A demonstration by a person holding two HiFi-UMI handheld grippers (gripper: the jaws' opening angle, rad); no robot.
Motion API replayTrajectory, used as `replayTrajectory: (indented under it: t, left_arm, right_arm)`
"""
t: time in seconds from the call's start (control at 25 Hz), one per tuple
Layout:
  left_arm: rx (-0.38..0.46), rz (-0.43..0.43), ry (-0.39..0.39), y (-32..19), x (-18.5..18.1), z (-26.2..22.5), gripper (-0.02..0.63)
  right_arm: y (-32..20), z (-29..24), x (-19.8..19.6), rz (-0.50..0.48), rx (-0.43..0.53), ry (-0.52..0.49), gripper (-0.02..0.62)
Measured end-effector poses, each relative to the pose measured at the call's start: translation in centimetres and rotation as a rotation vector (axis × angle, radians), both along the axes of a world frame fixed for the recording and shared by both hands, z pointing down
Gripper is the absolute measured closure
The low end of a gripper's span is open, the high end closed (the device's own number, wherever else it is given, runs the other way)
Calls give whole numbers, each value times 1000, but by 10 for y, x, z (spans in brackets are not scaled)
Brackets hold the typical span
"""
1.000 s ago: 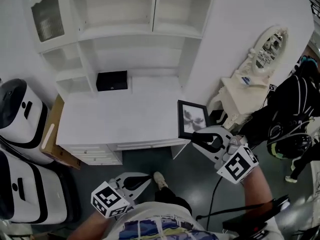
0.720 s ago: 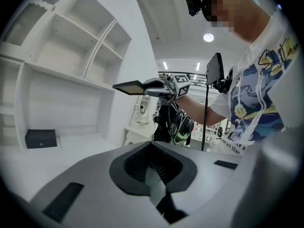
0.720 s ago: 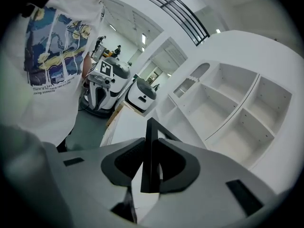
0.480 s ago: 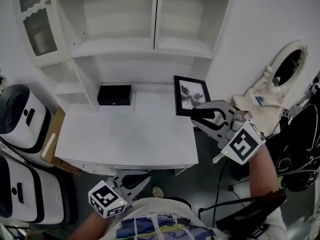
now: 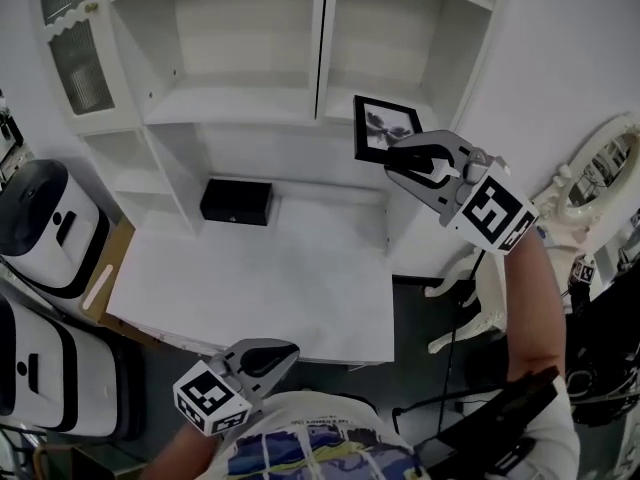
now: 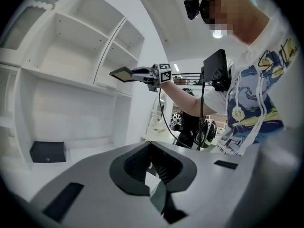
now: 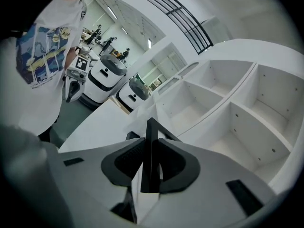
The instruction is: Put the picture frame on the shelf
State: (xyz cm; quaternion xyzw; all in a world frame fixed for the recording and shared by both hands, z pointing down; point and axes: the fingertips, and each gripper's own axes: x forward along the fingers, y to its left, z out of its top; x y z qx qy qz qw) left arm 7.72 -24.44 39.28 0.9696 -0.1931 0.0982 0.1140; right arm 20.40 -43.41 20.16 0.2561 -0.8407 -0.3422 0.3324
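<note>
The black picture frame [image 5: 385, 128] with a grey print is held upright in the air, with my right gripper [image 5: 400, 161] shut on its lower right edge. It hangs in front of the right compartment of the white shelf unit [image 5: 240, 103], above the desk's back right corner. In the right gripper view the frame [image 7: 148, 151] shows edge-on between the pads [image 7: 130, 160], and open shelf compartments lie beyond. My left gripper [image 5: 275, 353] stays low near the person's body, shut and holding nothing. The left gripper view shows the frame [image 6: 122, 73] raised beside the shelves.
A white desk [image 5: 260, 268] stands under the shelves, with a black box [image 5: 236, 201] at its back. White robots [image 5: 40, 228] and a cardboard piece [image 5: 100, 278] are on the left. A white dressing table with an oval mirror [image 5: 600, 183] stands on the right.
My right gripper has lifted the frame from beside the desk's front right corner up and back to shelf height. The left gripper has hardly moved.
</note>
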Motion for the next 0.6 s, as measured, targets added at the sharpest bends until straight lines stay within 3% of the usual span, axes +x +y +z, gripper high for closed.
replayTrajectory:
  t: [0.6]
  left_arm:
    - [-33, -166, -6, -28, -18, 9, 594]
  right_arm:
    - [-130, 12, -5, 3, -71, 45, 491]
